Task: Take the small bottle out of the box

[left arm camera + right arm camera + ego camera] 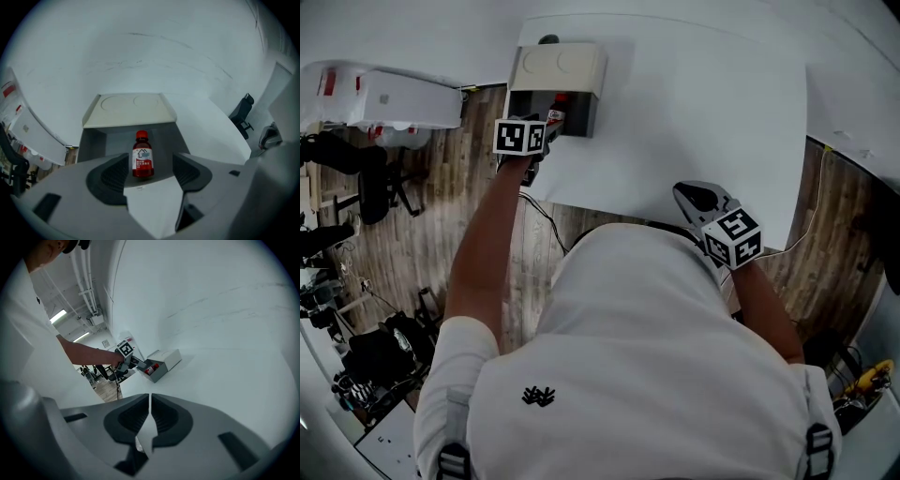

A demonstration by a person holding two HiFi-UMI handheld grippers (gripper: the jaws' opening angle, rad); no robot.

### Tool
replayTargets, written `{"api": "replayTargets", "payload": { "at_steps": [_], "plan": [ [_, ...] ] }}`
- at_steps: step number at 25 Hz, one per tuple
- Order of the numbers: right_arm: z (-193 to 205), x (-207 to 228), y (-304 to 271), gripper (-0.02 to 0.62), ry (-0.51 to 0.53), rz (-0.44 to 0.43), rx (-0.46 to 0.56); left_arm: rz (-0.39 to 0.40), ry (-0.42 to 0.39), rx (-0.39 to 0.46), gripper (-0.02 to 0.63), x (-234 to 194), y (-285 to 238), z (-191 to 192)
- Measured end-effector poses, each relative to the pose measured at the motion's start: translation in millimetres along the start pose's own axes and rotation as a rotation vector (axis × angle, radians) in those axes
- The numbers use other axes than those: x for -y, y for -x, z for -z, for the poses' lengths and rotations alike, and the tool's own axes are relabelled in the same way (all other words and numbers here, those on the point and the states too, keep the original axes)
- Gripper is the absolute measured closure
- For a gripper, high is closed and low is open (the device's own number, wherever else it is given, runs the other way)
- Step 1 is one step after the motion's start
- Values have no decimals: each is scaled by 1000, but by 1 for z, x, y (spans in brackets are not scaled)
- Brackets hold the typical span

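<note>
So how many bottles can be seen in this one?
1. The small red bottle is inside the open box on the white table, just ahead of the open left claw. Parts of the box's inside are hidden, so another could be out of sight.

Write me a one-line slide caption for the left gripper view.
Left gripper, fingers open, aimed at the red bottle inside the open box.
</note>
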State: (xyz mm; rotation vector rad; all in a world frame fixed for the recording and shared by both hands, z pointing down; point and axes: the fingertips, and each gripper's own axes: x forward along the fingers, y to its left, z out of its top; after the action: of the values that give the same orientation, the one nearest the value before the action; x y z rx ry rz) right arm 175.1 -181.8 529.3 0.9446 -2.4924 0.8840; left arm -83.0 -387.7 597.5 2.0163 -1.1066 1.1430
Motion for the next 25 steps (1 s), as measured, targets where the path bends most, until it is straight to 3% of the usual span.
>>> {"api": "replayTargets", "payload": {
  "at_steps": [14, 20, 25],
  "plan": [
    [17, 25, 15, 577, -62, 10, -39, -23, -36, -234, 293, -4, -48, 6],
    [22, 29, 18, 577, -79, 24, -46, -68, -43, -302, 361, -14, -58, 12],
    [23, 33, 20, 577, -89, 35, -55, -67, -61, -337, 377, -15, -61, 12]
  ]
}}
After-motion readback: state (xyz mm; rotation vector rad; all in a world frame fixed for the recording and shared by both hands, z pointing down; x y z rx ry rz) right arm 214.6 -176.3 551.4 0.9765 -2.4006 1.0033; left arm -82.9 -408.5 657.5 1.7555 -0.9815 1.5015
